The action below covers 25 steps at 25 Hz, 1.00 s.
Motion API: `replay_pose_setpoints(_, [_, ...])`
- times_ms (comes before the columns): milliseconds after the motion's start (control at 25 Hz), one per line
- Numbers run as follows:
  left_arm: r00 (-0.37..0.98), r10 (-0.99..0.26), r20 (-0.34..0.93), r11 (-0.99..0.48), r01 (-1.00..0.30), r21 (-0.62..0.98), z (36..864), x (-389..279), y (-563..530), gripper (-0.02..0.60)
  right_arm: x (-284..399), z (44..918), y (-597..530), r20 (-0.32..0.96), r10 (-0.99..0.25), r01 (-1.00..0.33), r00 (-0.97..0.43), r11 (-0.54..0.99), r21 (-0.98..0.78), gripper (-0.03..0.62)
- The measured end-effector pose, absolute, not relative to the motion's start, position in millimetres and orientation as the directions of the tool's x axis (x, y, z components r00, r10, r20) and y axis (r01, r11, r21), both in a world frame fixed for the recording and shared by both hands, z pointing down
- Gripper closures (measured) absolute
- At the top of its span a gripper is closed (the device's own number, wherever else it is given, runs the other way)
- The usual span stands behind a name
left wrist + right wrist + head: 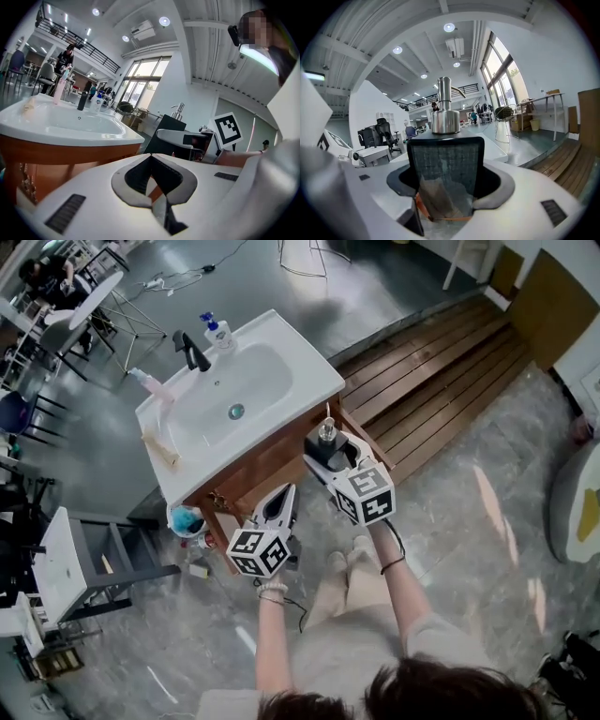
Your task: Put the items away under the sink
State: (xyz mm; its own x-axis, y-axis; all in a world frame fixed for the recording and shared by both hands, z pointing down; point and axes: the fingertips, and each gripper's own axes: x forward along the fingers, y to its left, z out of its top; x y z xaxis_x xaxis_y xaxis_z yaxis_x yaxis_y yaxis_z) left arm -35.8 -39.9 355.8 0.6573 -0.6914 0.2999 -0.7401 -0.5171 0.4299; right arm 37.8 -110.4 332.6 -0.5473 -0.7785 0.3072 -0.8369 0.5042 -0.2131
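Observation:
My right gripper (pixel 330 457) is shut on a black soap dispenser (pixel 323 441) with a silver pump, held upright beside the front right corner of the white sink (pixel 309 381). In the right gripper view the dispenser (pixel 445 159) fills the space between the jaws. My left gripper (pixel 284 497) hangs lower, in front of the wooden cabinet (pixel 267 460), shut with nothing in it. The left gripper view shows its jaws together (pixel 151 161), with the dispenser (pixel 165 133) off to the right. On the sink stand a blue-capped pump bottle (pixel 217 332) and a pink bottle (pixel 150 382).
A black faucet (pixel 190 351) and a wooden brush (pixel 161 448) are on the sink top. A blue object (pixel 187 520) and small items (pixel 199 570) lie low at the cabinet's left. Wooden decking (pixel 431 381) runs right of the sink. A white unit (pixel 61 563) stands left.

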Motion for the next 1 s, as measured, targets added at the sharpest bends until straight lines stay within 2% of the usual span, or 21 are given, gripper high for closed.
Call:
replay_pose_setpoints(360, [0.658, -0.692, 0.296, -0.523, -0.740, 0.423, 415, -28, -85, 0.580, 45, 399, -141, 0.316, -0.746, -0.810, -0.586, 0.558, -0.183, 0.275])
replay_pose_setpoints(1000, [0.643, -0.666, 0.379, -0.487, -0.759, 0.432, 555, -29, -108, 0.580, 45, 544, -155, 0.375, -0.692, -0.780, -0.617, 0.601, -0.174, 0.275])
